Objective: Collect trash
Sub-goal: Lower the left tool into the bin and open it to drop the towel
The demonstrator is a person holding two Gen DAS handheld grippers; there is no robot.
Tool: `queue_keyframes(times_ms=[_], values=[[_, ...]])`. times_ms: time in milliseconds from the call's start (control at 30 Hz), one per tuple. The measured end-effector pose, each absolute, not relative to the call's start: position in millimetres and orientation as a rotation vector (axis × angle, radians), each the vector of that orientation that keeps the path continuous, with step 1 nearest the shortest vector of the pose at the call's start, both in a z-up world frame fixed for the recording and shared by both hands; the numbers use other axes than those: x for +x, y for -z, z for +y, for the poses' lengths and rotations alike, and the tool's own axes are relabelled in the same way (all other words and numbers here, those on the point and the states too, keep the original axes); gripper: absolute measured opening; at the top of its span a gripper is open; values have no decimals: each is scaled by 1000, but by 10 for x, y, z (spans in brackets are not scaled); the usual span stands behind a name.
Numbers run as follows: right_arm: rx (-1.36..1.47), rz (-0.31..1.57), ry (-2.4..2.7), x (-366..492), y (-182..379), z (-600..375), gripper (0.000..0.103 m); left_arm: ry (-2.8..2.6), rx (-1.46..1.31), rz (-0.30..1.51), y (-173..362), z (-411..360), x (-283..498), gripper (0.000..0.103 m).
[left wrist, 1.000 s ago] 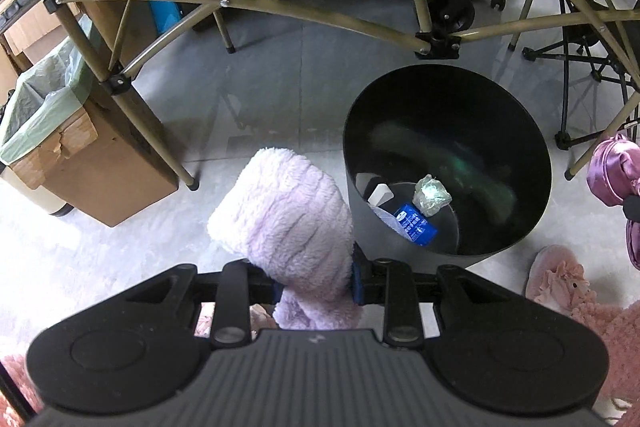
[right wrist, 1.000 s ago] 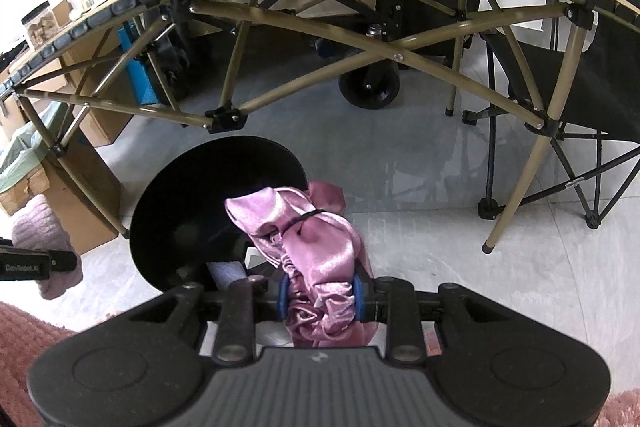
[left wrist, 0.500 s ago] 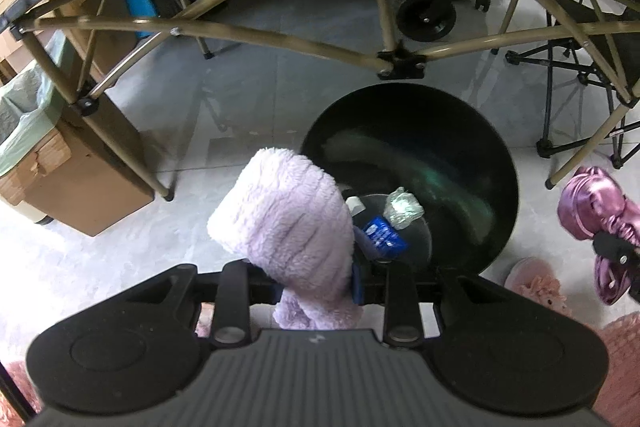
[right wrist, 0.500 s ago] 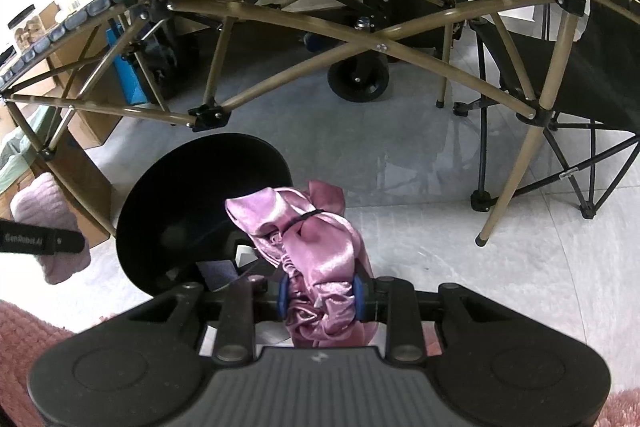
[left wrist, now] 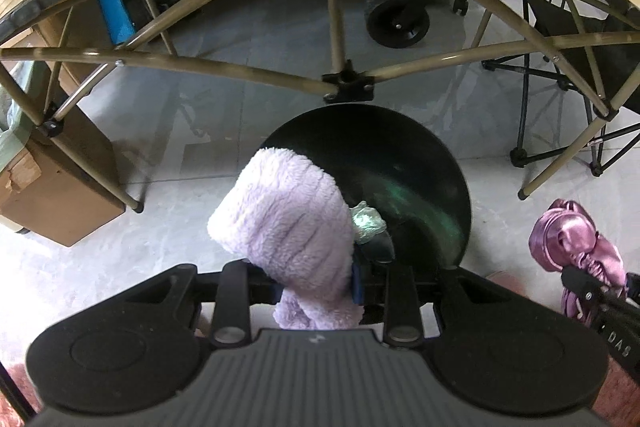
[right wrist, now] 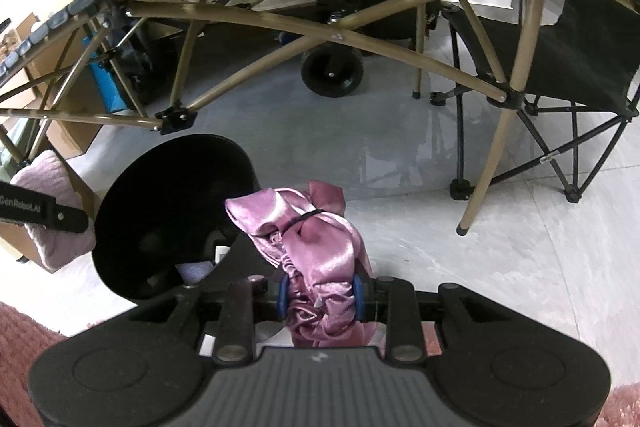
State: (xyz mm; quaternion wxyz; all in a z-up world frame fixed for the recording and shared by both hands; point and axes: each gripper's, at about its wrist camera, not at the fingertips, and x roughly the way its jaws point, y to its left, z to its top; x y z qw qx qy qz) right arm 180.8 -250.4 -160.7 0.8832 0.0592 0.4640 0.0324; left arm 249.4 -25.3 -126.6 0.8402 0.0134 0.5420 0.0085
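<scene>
A fluffy lilac cloth (left wrist: 288, 227) stands up between the blue pads of my left gripper (left wrist: 316, 287), which is shut on it. Just beyond and to its right is the black trash bin (left wrist: 400, 163), with a crumpled clear wrapper (left wrist: 366, 221) inside it. In the right wrist view my right gripper (right wrist: 320, 293) is shut on a shiny pink satin cloth (right wrist: 312, 231), held just right of the same bin (right wrist: 168, 195). The satin cloth (left wrist: 572, 243) also shows at the right edge of the left wrist view, and the lilac cloth (right wrist: 48, 187) at the left edge of the right wrist view.
A folding table frame with tan legs (left wrist: 340, 27) arches over the bin. A cardboard box (left wrist: 52, 203) stands at the left, a black folding chair (right wrist: 560, 39) at the right, a cart wheel (right wrist: 332, 71) behind. A pink rug (right wrist: 20, 339) lies at the near edges.
My left gripper with the lilac cloth has moved right toward the bin, which now lies straight ahead behind the cloth. The right gripper has hardly moved with its satin cloth.
</scene>
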Motion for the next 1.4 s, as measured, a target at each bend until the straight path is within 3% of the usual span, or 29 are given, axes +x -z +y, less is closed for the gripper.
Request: queue_keyframes(times_ms=[1200, 1300, 1367, 1400], values=[[134, 987, 0, 1827, 1693, -2667, 28, -34, -58, 1236, 1452, -576, 2937, 32], [135, 987, 0, 1827, 1693, -2668, 28, -39, -48, 1237, 1453, -593, 2940, 45], [135, 987, 0, 1828, 1693, -2668, 28, -51, -52, 1237, 1445, -585, 2942, 65], [135, 986, 0, 1828, 1693, -2669, 28, -54, -53, 1234, 1435, -577, 2940, 69]])
